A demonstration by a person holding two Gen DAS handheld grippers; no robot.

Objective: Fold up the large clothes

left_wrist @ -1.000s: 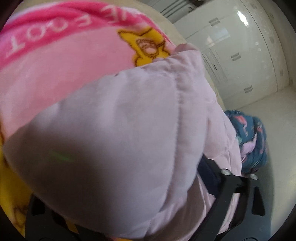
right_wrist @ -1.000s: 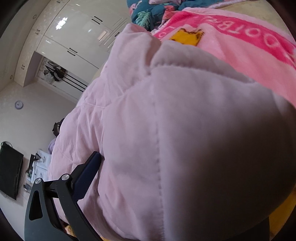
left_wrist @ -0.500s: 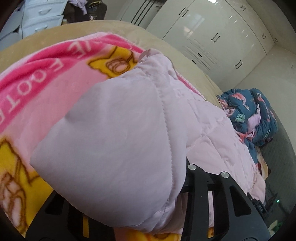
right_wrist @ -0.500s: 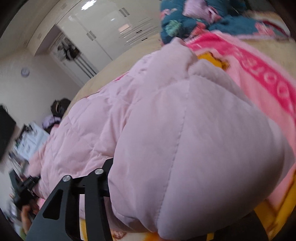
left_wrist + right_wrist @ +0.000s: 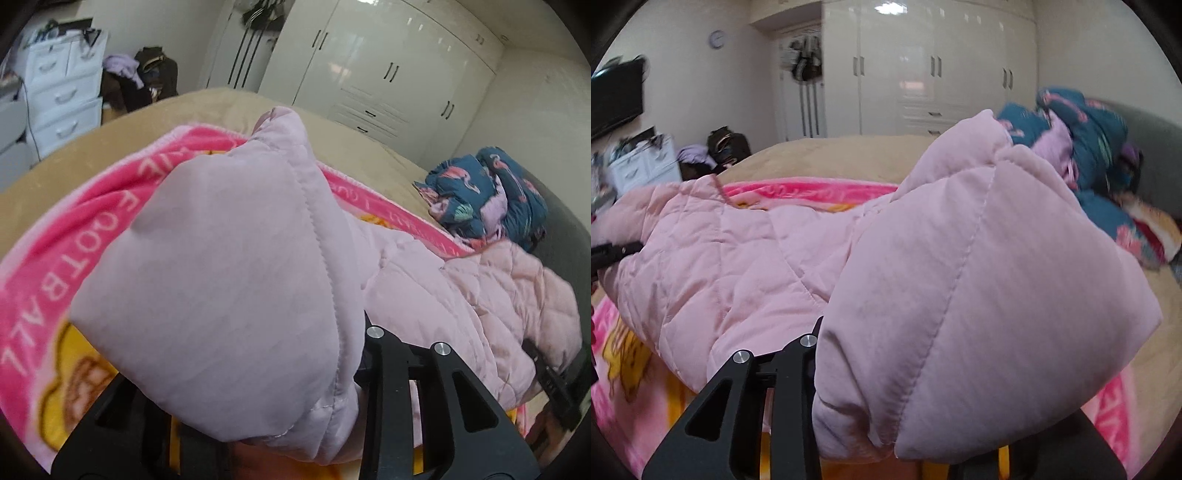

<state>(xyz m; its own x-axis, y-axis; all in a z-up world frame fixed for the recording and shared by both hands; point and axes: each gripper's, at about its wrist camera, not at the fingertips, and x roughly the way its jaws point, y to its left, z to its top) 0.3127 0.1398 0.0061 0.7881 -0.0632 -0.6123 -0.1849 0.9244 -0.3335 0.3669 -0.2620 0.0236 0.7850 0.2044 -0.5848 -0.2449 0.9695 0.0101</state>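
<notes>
You have the pink jacket point(image 5: 236, 280) pinched in both claws: left gripper point(image 5: 258, 417) and right gripper point(image 5: 908, 417) have just been closing, padding bunched between their jaws. It lies on the blanket point(image 5: 55, 266) across the bed point(image 5: 207, 107). You seem to be raising the near edge; next, carry both ends evenly toward the far side.

Two wrist fisheyes, angled down, pressed close against pink jacket point(image 5: 229, 266) folds; left facing rightward along it, right leftward; both sharing white wardrobe point(image 5: 923, 66) beyond.

Glossy white wardrobe point(image 5: 934, 81) lines the wall, wall clock point(image 5: 717, 38) left
</notes>
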